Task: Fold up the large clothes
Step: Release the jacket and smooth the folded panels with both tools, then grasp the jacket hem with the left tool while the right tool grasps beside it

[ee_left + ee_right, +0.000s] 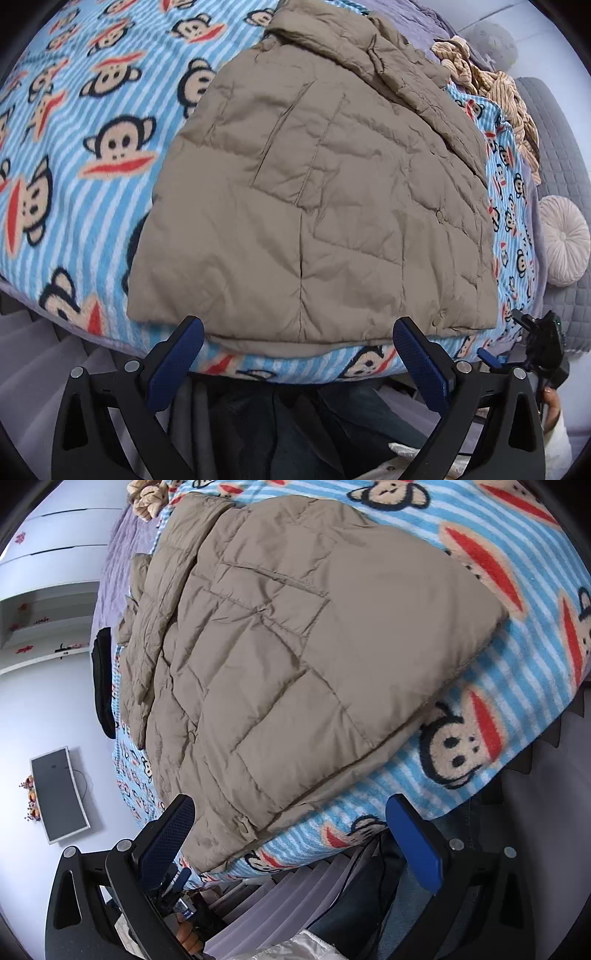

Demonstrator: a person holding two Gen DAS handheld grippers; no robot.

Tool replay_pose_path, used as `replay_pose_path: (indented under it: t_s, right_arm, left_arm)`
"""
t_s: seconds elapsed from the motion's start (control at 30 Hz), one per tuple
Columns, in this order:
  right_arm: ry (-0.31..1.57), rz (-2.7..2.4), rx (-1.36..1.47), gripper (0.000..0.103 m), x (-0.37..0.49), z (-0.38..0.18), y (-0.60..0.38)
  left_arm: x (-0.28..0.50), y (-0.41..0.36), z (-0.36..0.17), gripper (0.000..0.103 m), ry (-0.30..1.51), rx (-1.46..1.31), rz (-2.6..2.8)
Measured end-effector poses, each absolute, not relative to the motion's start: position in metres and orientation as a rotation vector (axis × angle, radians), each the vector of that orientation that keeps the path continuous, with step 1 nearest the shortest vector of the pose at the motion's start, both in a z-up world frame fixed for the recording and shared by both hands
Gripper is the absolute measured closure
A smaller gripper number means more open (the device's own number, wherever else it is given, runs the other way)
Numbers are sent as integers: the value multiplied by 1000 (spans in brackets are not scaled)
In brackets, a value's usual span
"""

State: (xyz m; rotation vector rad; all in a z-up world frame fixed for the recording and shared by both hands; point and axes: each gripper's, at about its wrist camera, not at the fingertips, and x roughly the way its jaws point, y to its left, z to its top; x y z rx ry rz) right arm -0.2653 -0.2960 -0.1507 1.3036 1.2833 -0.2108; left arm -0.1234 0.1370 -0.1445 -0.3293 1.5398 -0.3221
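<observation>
A tan quilted puffer jacket [317, 199] lies folded on a blue striped monkey-print blanket [92, 122], its hem toward me and its collar far. My left gripper [299, 332] is open just in front of the hem, nothing between its blue pads. In the right wrist view the same jacket [295, 657] fills the centre on the blanket [480, 746]. My right gripper [290, 812] is open at the jacket's near corner; the left pad [168, 838] sits beside the hem and the right pad [413, 845] is over the blanket edge.
A tan corduroy garment [491, 96] lies beyond the jacket at the far right. A round pale cushion [563, 240] rests on a grey quilted surface. The other gripper [543, 347] shows at right. A dark garment [103, 683] hangs at the bed's edge; a monitor [59, 794] is on the wall.
</observation>
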Motion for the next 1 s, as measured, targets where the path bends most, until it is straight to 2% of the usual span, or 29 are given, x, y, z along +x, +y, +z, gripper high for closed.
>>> replay_pose_path:
  t_s: [0.4,0.6,0.67,0.7,0.73,0.77,0.8,0.83,0.9,0.97,1.0]
  right_arm:
    - [1276,-301,1403,0,-281,-180,-329]
    - [1256,-303,1455,0,-273,-198,-331]
    - [1248,-302,1480,0,-270,-206,-331]
    - [1237,-302,1498,0,-269,-210,-332]
    - [1219,-298,1521,0,-268,-212,-332]
    - [1191,-284,1549,0,-267,-213,-333]
    - [1164,-266,1572,1,-265,-213,-334]
    - [1138,-253,1591,1,-264,-212,-334]
    - [1122,-245,1610,4,-260,-212,-334]
    - [1119,-239,1636,17,-258,-214,-333]
    - [1129,-247,1640,35,-257,-215,-332]
  left_arm:
    - [-135,120,-203,1,1651,-583,-359]
    - [-120,107,-206,3,1608,-641,-322]
    - [-114,104,-201,12,1592,-632,-316]
    - [-110,104,-198,24,1583,-623,-319]
    - [-107,104,-195,42,1575,-615,-328]
    - [-104,103,-194,52,1573,-611,-336]
    - [-102,105,-192,73,1574,-608,-338]
    - [-99,106,-190,84,1568,-606,-338]
    - [-96,108,-183,84,1545,-587,-339]
    - [-93,104,-173,88,1522,-540,-349]
    - [-93,104,-168,88,1513,-518,-355]
